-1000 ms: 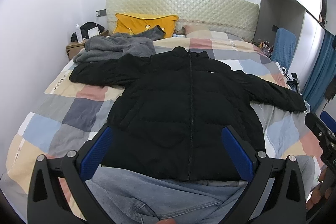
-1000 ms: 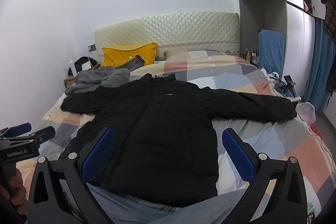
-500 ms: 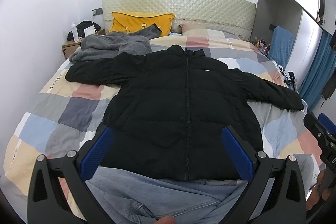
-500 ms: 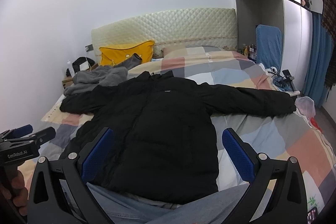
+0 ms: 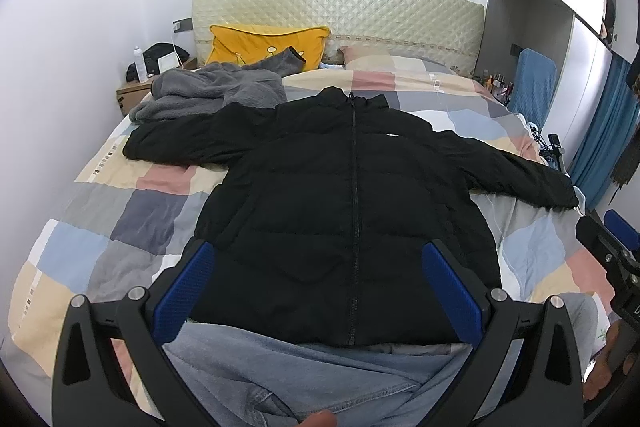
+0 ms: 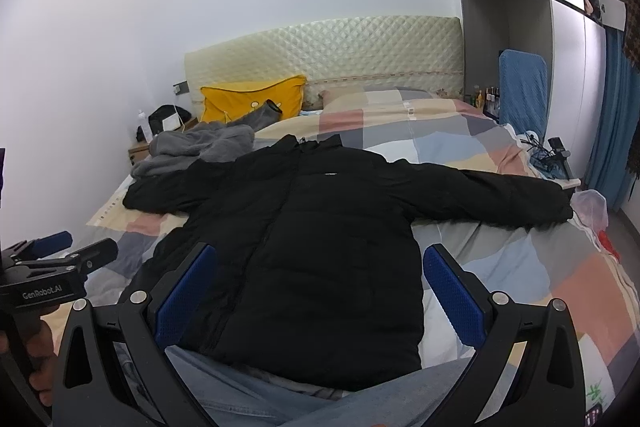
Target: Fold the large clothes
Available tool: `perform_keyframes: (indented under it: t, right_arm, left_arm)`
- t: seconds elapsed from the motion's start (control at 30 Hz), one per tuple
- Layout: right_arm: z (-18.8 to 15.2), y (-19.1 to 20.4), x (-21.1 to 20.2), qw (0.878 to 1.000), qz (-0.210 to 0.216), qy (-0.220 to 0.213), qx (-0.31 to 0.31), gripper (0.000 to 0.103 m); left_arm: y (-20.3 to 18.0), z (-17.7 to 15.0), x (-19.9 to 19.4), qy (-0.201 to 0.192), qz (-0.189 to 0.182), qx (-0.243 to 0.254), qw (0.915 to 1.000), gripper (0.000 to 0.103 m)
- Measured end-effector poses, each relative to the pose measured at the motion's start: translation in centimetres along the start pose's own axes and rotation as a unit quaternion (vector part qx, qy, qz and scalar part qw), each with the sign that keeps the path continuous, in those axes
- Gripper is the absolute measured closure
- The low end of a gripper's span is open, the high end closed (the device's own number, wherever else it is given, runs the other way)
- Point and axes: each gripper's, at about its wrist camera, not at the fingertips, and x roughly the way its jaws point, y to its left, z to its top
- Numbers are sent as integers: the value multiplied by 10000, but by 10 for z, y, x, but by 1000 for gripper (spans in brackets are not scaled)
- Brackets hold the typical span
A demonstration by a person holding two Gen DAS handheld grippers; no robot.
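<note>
A black puffer jacket [image 5: 344,195] [image 6: 320,227] lies flat on the bed, zipped, front up, both sleeves spread out to the sides. My left gripper [image 5: 320,291] hovers open above its hem with nothing between the blue pads. My right gripper [image 6: 320,291] is also open and empty, held over the hem a little to the right. The right gripper's body shows at the right edge of the left wrist view, and the left gripper's body [image 6: 56,279] at the left edge of the right wrist view. Light blue jeans [image 5: 288,375] lie under the jacket's hem.
The bed carries a patchwork quilt [image 5: 132,219]. A grey fleece garment [image 5: 208,95] is heaped at the far left by a yellow pillow [image 5: 264,43]. A nightstand [image 5: 136,95] stands left of the bed. A blue chair [image 6: 520,87] and blue curtain [image 6: 616,131] are right.
Both grippers have risen and tilted up slightly, so the jacket and bed sit lower in both views. The jacket has not moved and both grippers stay open.
</note>
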Motion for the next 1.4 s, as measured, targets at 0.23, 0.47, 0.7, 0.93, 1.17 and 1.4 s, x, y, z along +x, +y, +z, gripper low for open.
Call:
perform_keyframes:
  t: [0.23, 0.47, 0.7, 0.93, 1.17, 1.4]
  right_arm:
    - [13, -2, -1, 9998, 14, -162, -65, 0]
    - [30, -9, 0, 9995, 93, -316, -6, 0]
    - [62, -26, -10, 9967, 70, -787, 210, 0]
    - [90, -48, -9, 9939, -190, -1067, 225, 0]
    - [100, -67, -3, 9902, -425, -1327, -54, 0]
    - [103, -113, 25, 9847, -749, -1575, 5, 0]
  left_arm:
    - [-5, 11, 4, -1, -186, -48, 9998, 0]
    - [-15, 37, 6, -199, -241, 127, 9994, 0]
    - [-28, 74, 2, -345, -476, 11, 9983, 0]
    - [-54, 113, -4, -667, -747, 141, 9949, 0]
    - [-63, 135, 18, -1031, -1068, 132, 9888, 0]
    - [-53, 126, 60, -979, -1079, 29, 9893, 0]
